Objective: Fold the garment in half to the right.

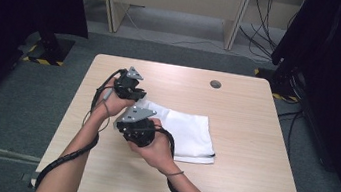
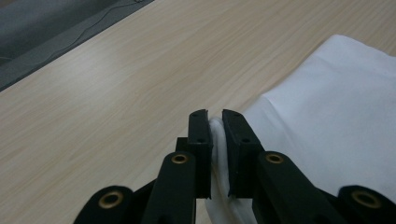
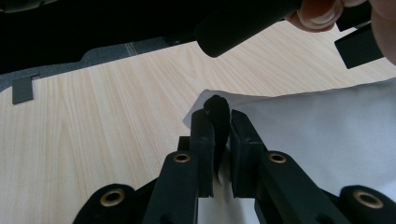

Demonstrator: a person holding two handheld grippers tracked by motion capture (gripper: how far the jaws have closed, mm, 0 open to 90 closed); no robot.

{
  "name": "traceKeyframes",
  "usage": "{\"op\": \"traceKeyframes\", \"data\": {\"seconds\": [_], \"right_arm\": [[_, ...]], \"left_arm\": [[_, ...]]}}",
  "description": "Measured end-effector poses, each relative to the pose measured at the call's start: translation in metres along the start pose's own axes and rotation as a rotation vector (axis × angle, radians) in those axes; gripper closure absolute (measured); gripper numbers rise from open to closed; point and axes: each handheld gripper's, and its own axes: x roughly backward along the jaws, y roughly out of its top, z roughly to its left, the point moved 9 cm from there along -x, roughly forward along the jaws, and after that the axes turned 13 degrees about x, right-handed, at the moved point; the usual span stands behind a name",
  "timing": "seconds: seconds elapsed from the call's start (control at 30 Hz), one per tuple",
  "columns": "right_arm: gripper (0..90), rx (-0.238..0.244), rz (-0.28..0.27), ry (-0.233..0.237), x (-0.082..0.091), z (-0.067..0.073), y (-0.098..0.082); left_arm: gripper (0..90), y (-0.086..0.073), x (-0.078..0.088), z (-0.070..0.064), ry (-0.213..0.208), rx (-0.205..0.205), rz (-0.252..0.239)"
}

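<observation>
A folded white cloth (image 1: 186,131) lies in the middle of the wooden table (image 1: 251,117). Both grippers are at its left end, close together. My left gripper (image 1: 139,96) holds the far left corner; in the left gripper view its jaws (image 2: 215,115) are shut on a white fold of the cloth (image 2: 336,107). My right gripper (image 1: 125,121) sits just nearer the person. In the right gripper view its jaws (image 3: 218,115) are shut on a dark strip at the edge of the cloth (image 3: 322,126), with white fabric under them. The left hand (image 3: 322,11) shows at the top right there.
A small round grey cap (image 1: 215,84) is set into the table near its far edge. Black cables trail from both grippers along the forearms. Dark curtains hang on both sides, and a desk frame with cables (image 1: 259,27) stands beyond the table.
</observation>
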Motion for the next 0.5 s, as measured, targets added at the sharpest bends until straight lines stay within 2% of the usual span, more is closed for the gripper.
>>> {"op": "traceKeyframes", "data": {"seconds": [0.5], "right_arm": [[82.4,-0.005,-0.025,-0.006,0.0070,-0.0032,0.0098]], "left_arm": [[81.3,0.0088,0.0070,-0.0009,0.012,-0.010,-0.005]]}}
